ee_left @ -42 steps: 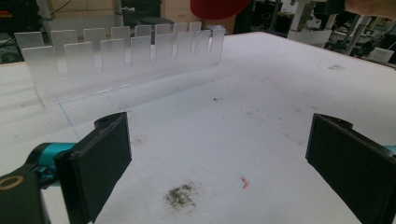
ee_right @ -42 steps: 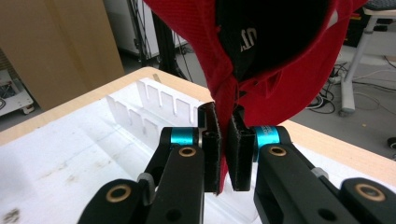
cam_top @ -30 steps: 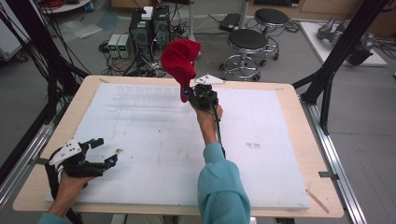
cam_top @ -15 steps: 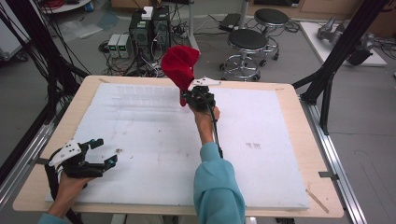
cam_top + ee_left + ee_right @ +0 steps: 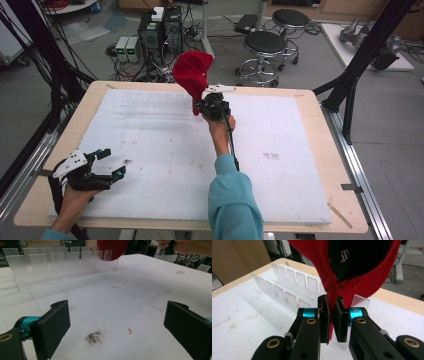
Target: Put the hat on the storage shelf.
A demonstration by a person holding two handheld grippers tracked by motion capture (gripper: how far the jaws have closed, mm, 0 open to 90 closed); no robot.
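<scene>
The right gripper (image 5: 199, 106) is clamped on the edge of a red cap (image 5: 192, 71), its jaws having just eased slightly apart with the fabric between them; the cap is held aloft over the far edge of the white table mat (image 5: 165, 150), above a clear slotted acrylic rack (image 5: 287, 287). The left gripper (image 5: 111, 162) rests near the mat's near-left corner, jaws wide apart on nothing.

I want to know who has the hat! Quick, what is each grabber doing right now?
Left gripper: open, holding nothing, over the white mat.
Right gripper: closed on the red cap, jaws just eased slightly.
</scene>
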